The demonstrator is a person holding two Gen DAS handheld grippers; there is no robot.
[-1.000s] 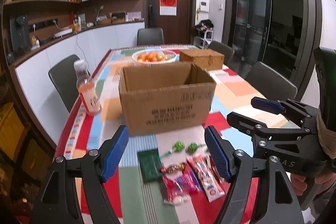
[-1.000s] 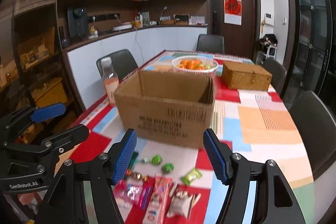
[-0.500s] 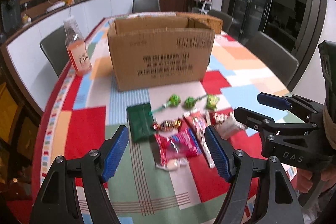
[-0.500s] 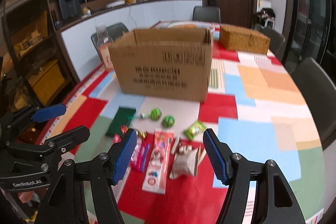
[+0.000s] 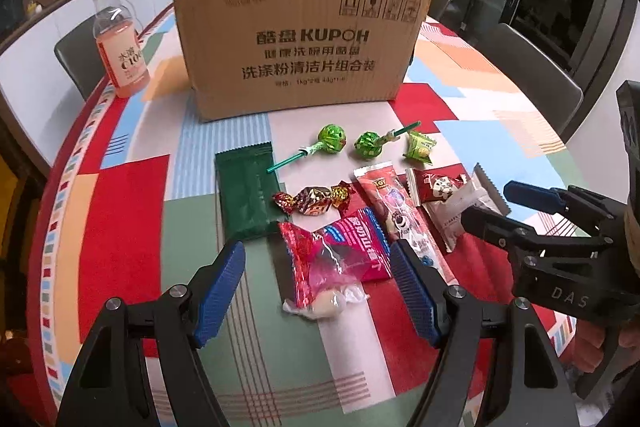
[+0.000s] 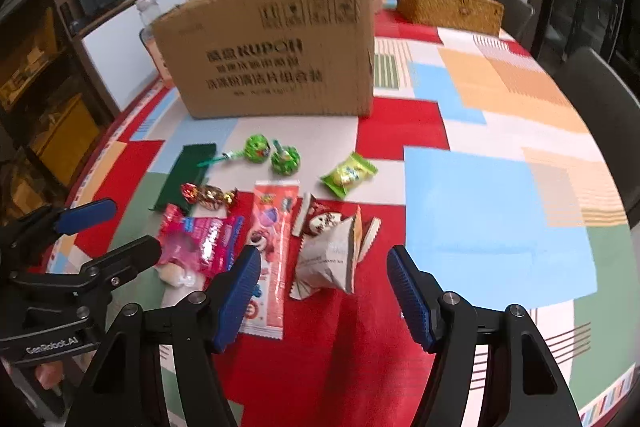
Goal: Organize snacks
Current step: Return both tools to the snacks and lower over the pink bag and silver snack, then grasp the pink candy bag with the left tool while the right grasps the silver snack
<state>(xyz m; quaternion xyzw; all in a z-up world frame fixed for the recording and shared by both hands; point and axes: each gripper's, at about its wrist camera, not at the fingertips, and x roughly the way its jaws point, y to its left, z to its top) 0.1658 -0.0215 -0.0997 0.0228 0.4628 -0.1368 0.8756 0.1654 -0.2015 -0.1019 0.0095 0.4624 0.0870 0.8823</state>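
Left wrist view: both grippers have dropped low toward the snacks since a second ago; box (image 5: 296, 43) now looms behind them. Left gripper (image 5: 320, 291) wide open, empty, straddling pink pack (image 5: 340, 251). Right gripper (image 6: 324, 291) wide open, empty, before white pack (image 6: 332, 259). Judgement: pick-up imminent.

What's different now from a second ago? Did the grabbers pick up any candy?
Both grippers came down closer to the snacks; the left gripper hangs over the pink packet, the right gripper near the white packet. Nothing grabbed: both open. Snacks and cardboard box stayed put.
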